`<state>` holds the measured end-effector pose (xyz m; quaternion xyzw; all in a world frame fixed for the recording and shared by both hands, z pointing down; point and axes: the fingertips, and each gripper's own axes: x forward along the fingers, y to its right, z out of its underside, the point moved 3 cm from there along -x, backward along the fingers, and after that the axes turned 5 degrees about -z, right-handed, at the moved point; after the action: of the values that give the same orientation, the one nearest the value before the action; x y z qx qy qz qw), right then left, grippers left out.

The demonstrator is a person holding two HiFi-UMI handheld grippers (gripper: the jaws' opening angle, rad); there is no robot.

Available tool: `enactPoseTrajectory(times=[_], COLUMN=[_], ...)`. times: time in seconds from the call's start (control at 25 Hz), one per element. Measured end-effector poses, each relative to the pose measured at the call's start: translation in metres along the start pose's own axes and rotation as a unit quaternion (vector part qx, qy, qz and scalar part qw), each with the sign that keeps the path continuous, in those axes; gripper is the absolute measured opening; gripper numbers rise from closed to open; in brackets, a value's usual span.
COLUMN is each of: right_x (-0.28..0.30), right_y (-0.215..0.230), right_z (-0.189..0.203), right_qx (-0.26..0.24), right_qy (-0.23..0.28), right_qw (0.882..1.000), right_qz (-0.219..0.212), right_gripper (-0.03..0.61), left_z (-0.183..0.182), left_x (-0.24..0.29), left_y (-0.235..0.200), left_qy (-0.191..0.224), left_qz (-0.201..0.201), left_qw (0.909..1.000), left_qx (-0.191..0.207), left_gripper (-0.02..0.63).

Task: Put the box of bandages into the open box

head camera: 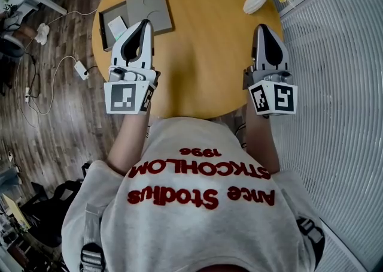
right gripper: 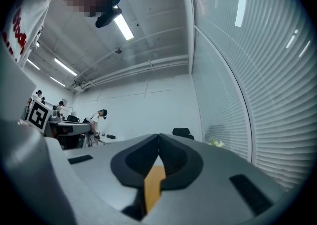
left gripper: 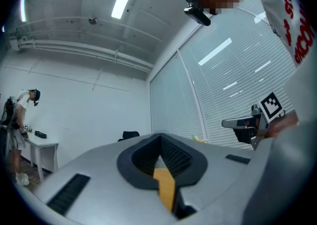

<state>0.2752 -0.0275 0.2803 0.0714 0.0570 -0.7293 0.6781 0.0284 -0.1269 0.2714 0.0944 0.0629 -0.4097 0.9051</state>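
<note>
The left gripper (head camera: 145,24) and the right gripper (head camera: 261,27) hang above the round table (head camera: 203,61), the 2 pairs of jaws pressed together and empty. The box of bandages (head camera: 116,25) lies inside the open box (head camera: 103,32), at the table's far left.

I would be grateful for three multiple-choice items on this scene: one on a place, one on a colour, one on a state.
1. The flower vase stands: A at the table's far right edge; B on a chair; C on the floor.
2. The table's top is: A white; B yellow-brown; C black.
3. The right tool's jaws are: A wide open; B shut on a box; C shut, empty.
Answers: A, it sits by the rim at the head view's upper right; B, the wood looks warm yellow-brown; C, the jaws meet with nothing between.
</note>
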Motion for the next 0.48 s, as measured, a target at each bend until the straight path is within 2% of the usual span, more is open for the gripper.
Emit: enactPoseTrajectory(times=[0.2, 0.48], right_x=[0.003, 0.006], right_y=[-0.009, -0.012], right_z=[0.001, 0.010], right_qx=[-0.005, -0.009], right_qy=[-0.004, -0.010], right_qw=[1.000, 1.000], right_qz=[0.005, 0.007], right_gripper=[0.006, 0.006], left_z=[0.004, 0.011], left_x=[-0.004, -0.001], left_y=[-0.014, -0.013], left_qy=[-0.005, -0.003], left_qz=[-0.011, -0.003], left_qw=[0.9997, 0.9999], left_qx=[-0.019, -0.016], left_gripper=[0.006, 0.006])
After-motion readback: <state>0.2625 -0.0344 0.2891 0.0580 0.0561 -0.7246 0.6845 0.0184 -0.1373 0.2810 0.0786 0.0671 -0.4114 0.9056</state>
